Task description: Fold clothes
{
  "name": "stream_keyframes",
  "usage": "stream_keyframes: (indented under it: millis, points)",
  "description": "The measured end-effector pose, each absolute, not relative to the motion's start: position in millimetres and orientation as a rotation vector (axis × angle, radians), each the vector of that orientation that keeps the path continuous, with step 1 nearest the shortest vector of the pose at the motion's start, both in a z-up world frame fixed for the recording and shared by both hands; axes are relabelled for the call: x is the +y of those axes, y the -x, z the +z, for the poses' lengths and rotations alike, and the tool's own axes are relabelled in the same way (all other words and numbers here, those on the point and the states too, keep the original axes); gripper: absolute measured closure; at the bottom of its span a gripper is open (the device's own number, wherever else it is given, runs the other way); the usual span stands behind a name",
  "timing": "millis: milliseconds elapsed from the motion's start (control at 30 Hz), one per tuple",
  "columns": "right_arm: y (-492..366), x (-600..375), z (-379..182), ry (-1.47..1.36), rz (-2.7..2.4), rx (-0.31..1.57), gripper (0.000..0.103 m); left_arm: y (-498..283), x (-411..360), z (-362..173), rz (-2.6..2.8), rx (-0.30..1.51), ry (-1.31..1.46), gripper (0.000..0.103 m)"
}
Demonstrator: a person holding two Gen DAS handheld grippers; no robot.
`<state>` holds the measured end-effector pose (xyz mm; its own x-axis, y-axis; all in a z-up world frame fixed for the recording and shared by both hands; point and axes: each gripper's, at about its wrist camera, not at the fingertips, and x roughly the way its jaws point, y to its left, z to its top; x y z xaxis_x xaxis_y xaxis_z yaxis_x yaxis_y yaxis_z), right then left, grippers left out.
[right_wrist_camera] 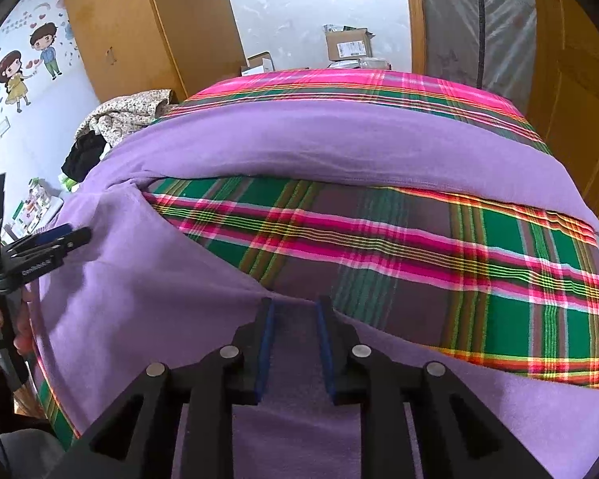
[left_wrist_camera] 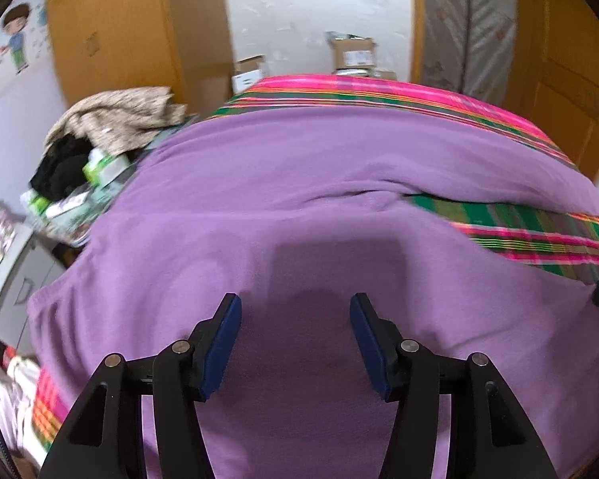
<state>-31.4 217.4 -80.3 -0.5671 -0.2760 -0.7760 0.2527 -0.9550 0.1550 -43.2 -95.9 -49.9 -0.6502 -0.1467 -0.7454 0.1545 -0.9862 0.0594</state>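
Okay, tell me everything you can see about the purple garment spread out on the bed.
The purple garment is a plain, soft, fleece-like lilac fabric with no print visible. It lies spread over the plaid blanket, flat across the near left, with one long band running across the far side and another along the near right, leaving plaid exposed between. The right hand-held gripper pinches an edge of it between blue pads. The left hand-held gripper hovers open above it, holding nothing.

both wrist views close, angled down; share purple garment (left_wrist_camera: pixel 299 159), plaid bedcover (right_wrist_camera: pixel 379 239).
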Motion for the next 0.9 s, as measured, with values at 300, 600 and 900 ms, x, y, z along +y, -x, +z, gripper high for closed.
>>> stream_keyframes:
  millis: [300, 600, 900]
  points:
    - [26.0, 203.8, -70.9, -1.216, -2.546, -0.018, 0.082, 8.2, -152.0, -52.3, -2.591, 0.120, -1.167, 0.044]
    - [20.7, 193.5, -81.5, -1.251, -2.508, -0.001, 0.082, -18.1, -180.2, -57.4, -2.522, 0.162, -1.154, 0.044]
    - [18.6, 199.5, -81.0, -1.250, -2.520, -0.022, 0.082, -33.2, -201.7, -54.7, -2.439, 0.180, -1.127, 0.044]
